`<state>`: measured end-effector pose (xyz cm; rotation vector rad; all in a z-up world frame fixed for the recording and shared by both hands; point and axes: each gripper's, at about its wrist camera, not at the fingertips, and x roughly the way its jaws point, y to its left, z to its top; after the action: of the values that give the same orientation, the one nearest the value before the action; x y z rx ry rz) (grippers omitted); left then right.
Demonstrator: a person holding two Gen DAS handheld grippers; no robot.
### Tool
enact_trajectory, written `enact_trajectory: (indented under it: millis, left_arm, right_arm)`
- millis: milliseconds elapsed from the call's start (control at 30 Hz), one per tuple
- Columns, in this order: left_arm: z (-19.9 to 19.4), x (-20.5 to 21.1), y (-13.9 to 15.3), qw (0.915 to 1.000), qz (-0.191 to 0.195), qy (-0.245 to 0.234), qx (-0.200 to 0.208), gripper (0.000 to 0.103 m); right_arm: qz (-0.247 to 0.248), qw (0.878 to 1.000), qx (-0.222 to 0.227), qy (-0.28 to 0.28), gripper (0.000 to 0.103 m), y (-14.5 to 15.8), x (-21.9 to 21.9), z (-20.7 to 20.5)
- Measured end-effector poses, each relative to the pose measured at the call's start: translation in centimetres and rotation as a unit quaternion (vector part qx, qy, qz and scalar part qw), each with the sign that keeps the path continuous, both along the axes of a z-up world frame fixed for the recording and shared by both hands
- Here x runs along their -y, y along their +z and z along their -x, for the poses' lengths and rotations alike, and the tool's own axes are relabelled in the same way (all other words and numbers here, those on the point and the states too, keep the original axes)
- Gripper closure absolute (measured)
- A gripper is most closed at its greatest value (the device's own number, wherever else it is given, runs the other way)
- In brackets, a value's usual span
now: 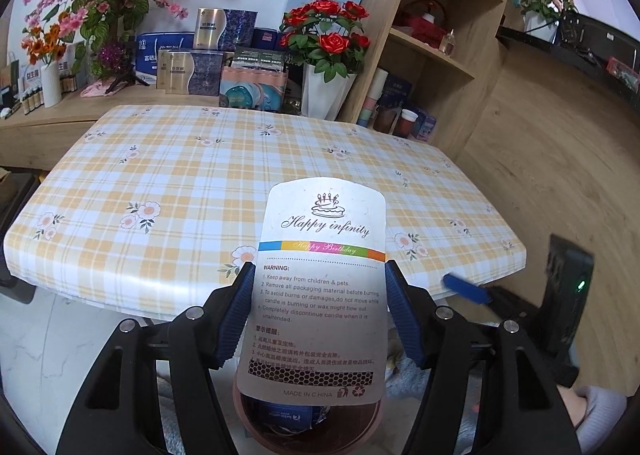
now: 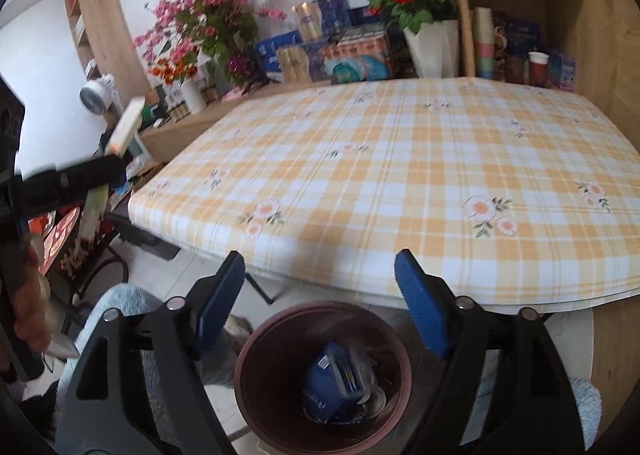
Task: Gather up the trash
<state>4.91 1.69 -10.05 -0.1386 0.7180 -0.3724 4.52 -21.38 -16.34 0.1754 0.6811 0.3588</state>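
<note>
A white birthday-candle packaging card [image 1: 326, 223] printed "Happy infinity" stands upright between the blue pads of my left gripper [image 1: 320, 267], which is shut on its two side edges. Its lower end hangs over a brown round trash bin [image 1: 244, 421] on the floor. In the right wrist view my right gripper [image 2: 320, 261] stands open and empty above the same bin [image 2: 256, 335]. A blue packet [image 2: 334, 383] and other scraps lie inside. The left gripper [image 2: 60, 179] with the card [image 2: 126, 123] edge-on shows at the left, blurred.
The table with the yellow plaid flowered cloth [image 1: 200, 175] lies just beyond the bin, its near edge [image 2: 360, 279] above the rim. Flower vases and boxes [image 1: 208, 63] line the counter behind. A wooden shelf unit [image 1: 436, 35] stands at the right. A person's light sleeve [image 2: 120, 307] is at lower left.
</note>
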Motion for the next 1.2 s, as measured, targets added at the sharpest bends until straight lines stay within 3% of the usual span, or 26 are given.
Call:
enact_trajectory:
  millis: [167, 400, 1000, 1200]
  left_arm:
    - [0.1, 0.9, -0.4, 0.9999, -0.014, -0.004, -0.004, 0.040]
    - [0.4, 2.4, -1.6, 0.9992, -0.032, -0.018, -0.016, 0.039]
    - [0.9, 5.8, -7.7, 0.9922, -0.068, -0.064, -0.082, 0.035]
    - [0.9, 6.2, -8.5, 0.9907, -0.067, -0.072, -0.094, 0.024]
  right_arm:
    - [-0.001, 0.999, 0.024, -0.047, 0.007, 1.1, 2.1, 0.2]
    - [-0.024, 0.994, 0.029, -0.102, 0.006, 1.2, 5.4, 0.3]
    - [-0.025, 0.993, 0.008, -0.118, 0.006, -1.2, 7.1, 0.3]
    - [-0.023, 0.993, 0.001, -0.115, 0.006, -1.8, 6.9, 0.2]
